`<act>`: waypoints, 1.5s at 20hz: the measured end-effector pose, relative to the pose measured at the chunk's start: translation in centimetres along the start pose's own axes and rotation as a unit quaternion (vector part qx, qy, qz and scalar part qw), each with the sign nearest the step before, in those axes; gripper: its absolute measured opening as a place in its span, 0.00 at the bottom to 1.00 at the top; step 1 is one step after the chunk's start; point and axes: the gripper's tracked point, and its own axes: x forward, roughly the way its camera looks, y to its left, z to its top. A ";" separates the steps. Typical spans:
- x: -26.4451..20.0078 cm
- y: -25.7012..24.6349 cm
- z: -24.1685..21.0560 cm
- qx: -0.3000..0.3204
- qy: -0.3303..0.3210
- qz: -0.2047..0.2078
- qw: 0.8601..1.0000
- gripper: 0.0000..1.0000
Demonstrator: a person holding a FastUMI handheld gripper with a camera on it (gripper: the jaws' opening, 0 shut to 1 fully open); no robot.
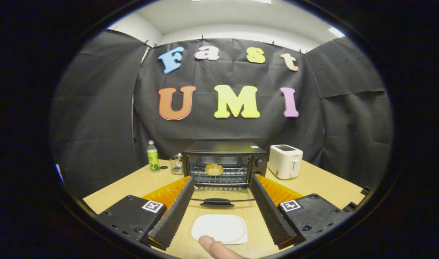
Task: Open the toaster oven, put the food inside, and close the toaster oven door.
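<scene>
Bottle [153, 156]: green-labelled, upright on the table [133, 185], well ahead of the gripper and off to its left.

Small clear container [176, 164]: just beside the oven's left wall; contents too small to tell.

Toaster oven [224, 160]: straight ahead, beyond the fingertips. Door [219, 196] is folded down flat toward the gripper, its handle [217, 203] lying crosswise between the two fingers.

Food [214, 169]: a bread roll resting on the wire rack inside the cavity, dead ahead on the gripper's centre line.

Plate [219, 228]: white, bare, on the table between the fingers, nearer than the door handle. A person's fingertip [214, 247] touches its near edge.

Gripper [222, 184]: fingers spread wide, holding nothing, straddling plate and door handle.

Pop-up toaster [285, 161]: white, just right of the oven.

Judgement: loading looks done; closing remains. The handle's long axis runs across the gripper's line of reach, so lifting the door means coming under or onto its edge from directly behind it.
</scene>
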 end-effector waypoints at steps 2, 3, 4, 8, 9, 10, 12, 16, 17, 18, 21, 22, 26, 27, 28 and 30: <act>-0.5 0.0 -0.1 0.002 0.006 0.000 1.000 1.00; -0.6 -0.1 -0.1 0.007 0.007 0.001 1.000 1.00; -0.5 -0.2 0.0 0.010 0.003 0.002 1.000 1.00; 1.2 -0.9 -2.8 0.010 0.031 -0.005 0.999 1.00; 2.0 -1.0 -4.0 0.007 0.045 -0.005 0.999 1.00; 2.7 -1.1 -5.0 0.005 0.056 -0.007 0.998 1.00; 4.6 -1.2 -7.7 0.001 0.089 -0.009 0.996 1.00; 7.7 -0.3 -12.6 0.007 0.163 0.000 0.987 1.00; 8.5 -0.2 -13.3 0.006 0.174 0.003 0.985 1.00; 9.1 0.2 -14.0 0.004 0.189 0.007 0.982 1.00; 10.9 0.9 -16.2 0.018 0.234 0.017 0.972 1.00; 11.2 1.1 -16.3 0.019 0.241 0.017 0.970 1.00; 13.3 0.9 -17.0 0.009 0.268 0.012 0.963 1.00; 13.8 0.9 -17.2 0.014 0.276 0.011 0.961 1.00; 14.2 0.9 -17.3 0.022 0.282 0.010 0.959 1.00; 15.2 0.7 -17.1 0.031 0.286 0.005 0.958 1.00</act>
